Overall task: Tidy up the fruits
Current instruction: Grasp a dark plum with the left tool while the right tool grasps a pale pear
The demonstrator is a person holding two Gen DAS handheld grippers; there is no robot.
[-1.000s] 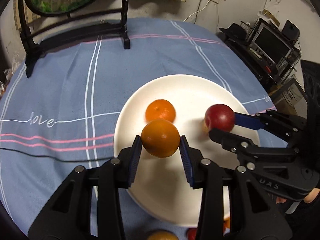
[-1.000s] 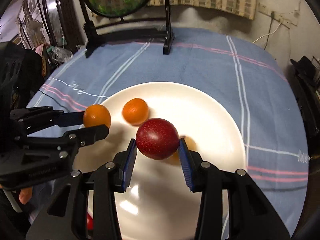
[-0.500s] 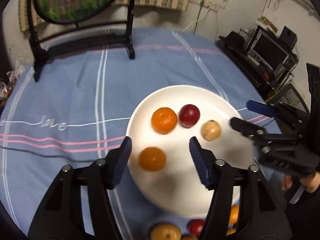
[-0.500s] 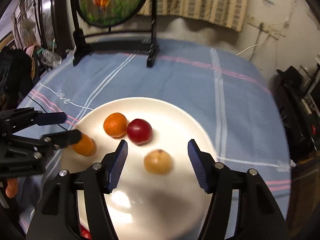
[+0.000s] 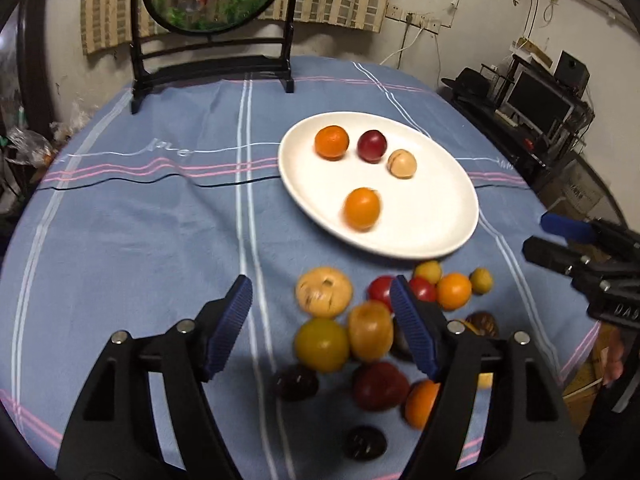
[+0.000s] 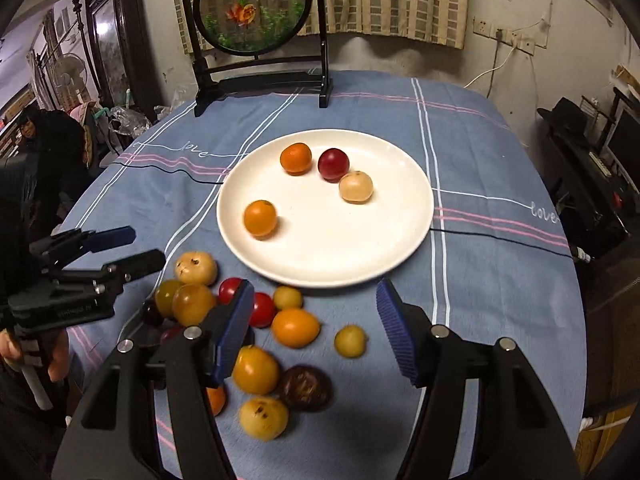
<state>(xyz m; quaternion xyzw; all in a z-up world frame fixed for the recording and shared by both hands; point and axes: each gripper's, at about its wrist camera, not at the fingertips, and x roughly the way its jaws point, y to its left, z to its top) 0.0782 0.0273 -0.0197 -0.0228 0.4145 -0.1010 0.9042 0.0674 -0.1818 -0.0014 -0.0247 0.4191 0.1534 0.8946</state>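
White plate (image 6: pixel 404 248) is sitting on the blue-clothed bench (image 6: pixel 480 152), carrying four fruits: an orange (image 6: pixel 296 157), a red plum (image 6: pixel 333 165) touching a pale tan fruit (image 6: pixel 355 187), and a second orange (image 6: pixel 260 218) lying apart near the plate's left side. A loose fruit pile (image 6: pixel 256 320) is lying on the cloth just in front of the plate. Left gripper (image 5: pixel 320 320) is hovering over the pile, jaws opening, nothing pinched between the pads. Right gripper (image 6: pixel 316 328) is hanging above the pile too, jaws standing apart and gripping nothing. A round fish screen (image 6: pixel 252 4) is standing at the bench's far edge.
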